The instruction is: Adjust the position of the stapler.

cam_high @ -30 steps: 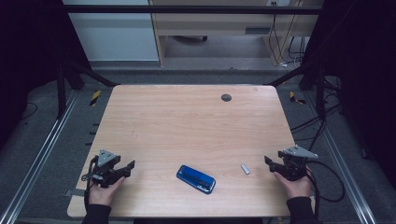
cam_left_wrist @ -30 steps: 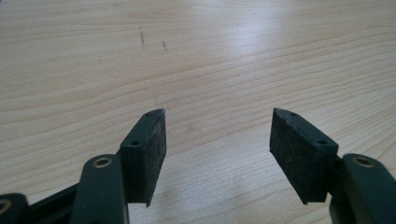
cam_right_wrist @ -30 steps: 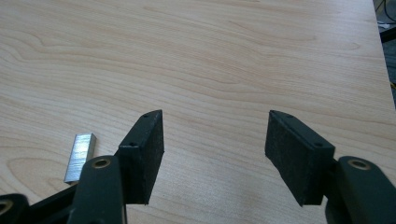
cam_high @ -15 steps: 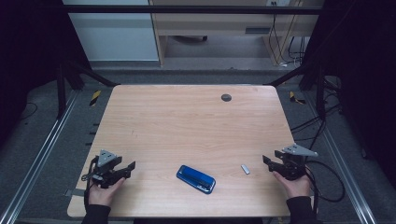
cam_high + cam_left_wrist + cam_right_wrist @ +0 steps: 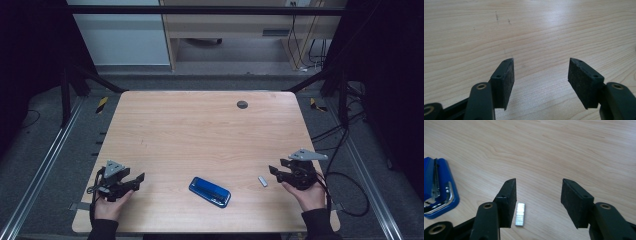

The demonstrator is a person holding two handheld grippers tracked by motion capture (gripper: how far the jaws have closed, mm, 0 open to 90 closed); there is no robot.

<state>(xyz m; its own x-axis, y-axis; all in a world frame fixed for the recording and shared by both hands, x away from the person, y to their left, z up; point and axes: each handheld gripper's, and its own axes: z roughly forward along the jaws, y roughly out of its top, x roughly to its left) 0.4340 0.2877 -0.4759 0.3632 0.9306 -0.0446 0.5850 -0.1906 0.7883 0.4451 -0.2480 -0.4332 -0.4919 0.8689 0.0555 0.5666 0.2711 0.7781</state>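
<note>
A blue stapler (image 5: pixel 210 191) lies flat near the table's front edge, between my two hands; in the right gripper view the stapler (image 5: pixel 436 192) is at the far left. A small silver strip of staples (image 5: pixel 262 181) lies to its right. My right gripper (image 5: pixel 276 167) hovers just right of the strip, open, its jaws having just been closing a little. In the right gripper view the strip (image 5: pixel 520 214) lies on the wood beside the left jaw of that gripper (image 5: pixel 538 182), untouched. My left gripper (image 5: pixel 139 179) rests at the front left, open over bare wood (image 5: pixel 541 62).
The wooden table (image 5: pixel 200 135) has a dark round grommet (image 5: pixel 242 104) near its far edge. Metal rails run along both sides. Cables (image 5: pixel 345 135) trail on the floor at the right. Cabinets stand beyond the far edge.
My right hand has lifted a little and shifted left toward the staple strip. The left hand, the stapler and the strip have stayed put.
</note>
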